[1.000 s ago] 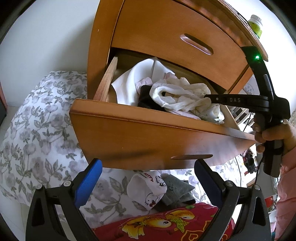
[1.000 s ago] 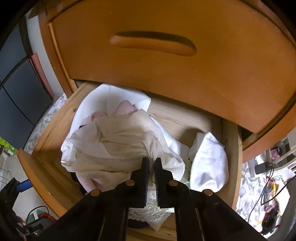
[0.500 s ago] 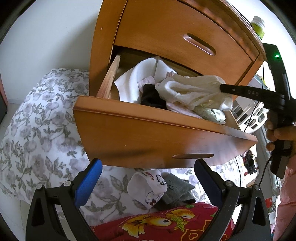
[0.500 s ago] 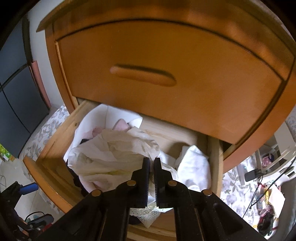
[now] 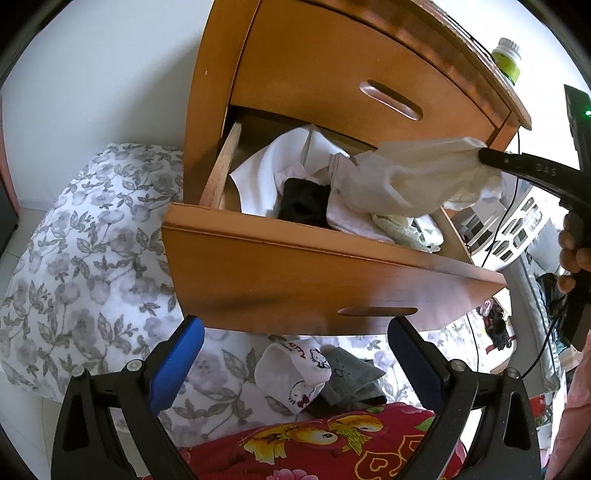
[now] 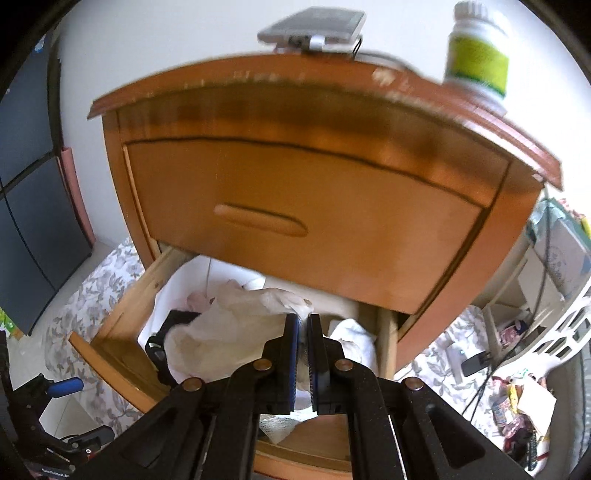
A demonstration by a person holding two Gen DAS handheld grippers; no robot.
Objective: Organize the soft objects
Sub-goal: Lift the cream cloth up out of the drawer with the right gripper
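The lower drawer (image 5: 314,273) of a wooden nightstand stands pulled out, holding several white cloths and a black one (image 5: 304,203). My right gripper (image 6: 303,321) is shut on a cream-white garment (image 5: 410,177) (image 6: 225,339), lifted above the drawer's right half with its lower part still trailing into the pile. In the left wrist view the right gripper (image 5: 484,157) reaches in from the right. My left gripper (image 5: 295,339) hangs open below the drawer front, over a white cartoon sock (image 5: 295,373) and a grey sock (image 5: 351,376) on the bed.
A floral sheet (image 5: 85,266) and a red patterned blanket (image 5: 332,443) cover the bed. The upper drawer (image 6: 306,214) is closed. A green-labelled bottle (image 6: 476,59) and a small device (image 6: 314,27) sit on the nightstand top. A white basket (image 6: 546,332) and cables lie at right.
The right gripper has risen and pulled back, drawing the cream garment up out of the drawer pile and uncovering the black cloth. The left gripper has stayed put.
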